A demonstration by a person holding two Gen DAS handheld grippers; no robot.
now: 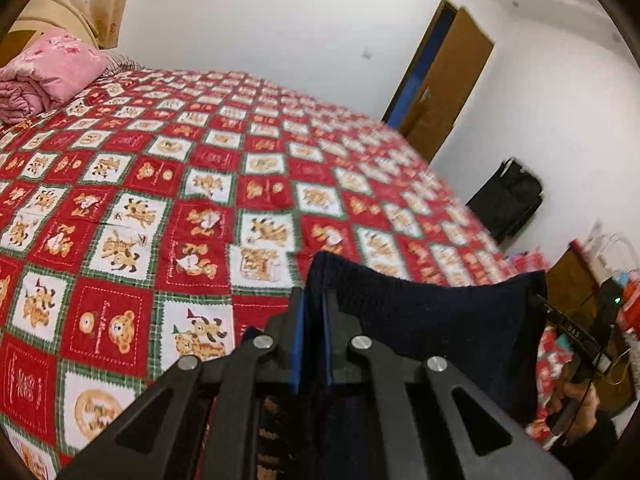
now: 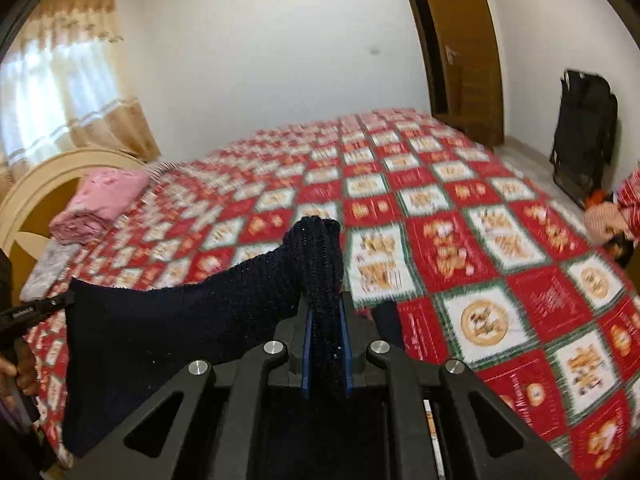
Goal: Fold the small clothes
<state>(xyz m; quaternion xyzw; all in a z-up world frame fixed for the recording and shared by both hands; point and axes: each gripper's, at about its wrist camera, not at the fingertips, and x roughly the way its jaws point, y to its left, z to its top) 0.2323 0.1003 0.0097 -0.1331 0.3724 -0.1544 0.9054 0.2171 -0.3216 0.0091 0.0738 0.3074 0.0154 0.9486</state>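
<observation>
Your left gripper (image 1: 314,316) and right gripper (image 2: 326,320) each pinch one end of the knit garment (image 1: 440,320), which hangs stretched between them above the near part of the bed (image 1: 240,160). At the bed's far left end lies a folded blanket (image 2: 104,204), just before the headboard (image 2: 44,184). A curtain (image 2: 60,80) hangs behind the headboard. Beyond the bed's right side stands a door (image 1: 444,76), and nearer you, against the wall, a bag (image 2: 580,136).
</observation>
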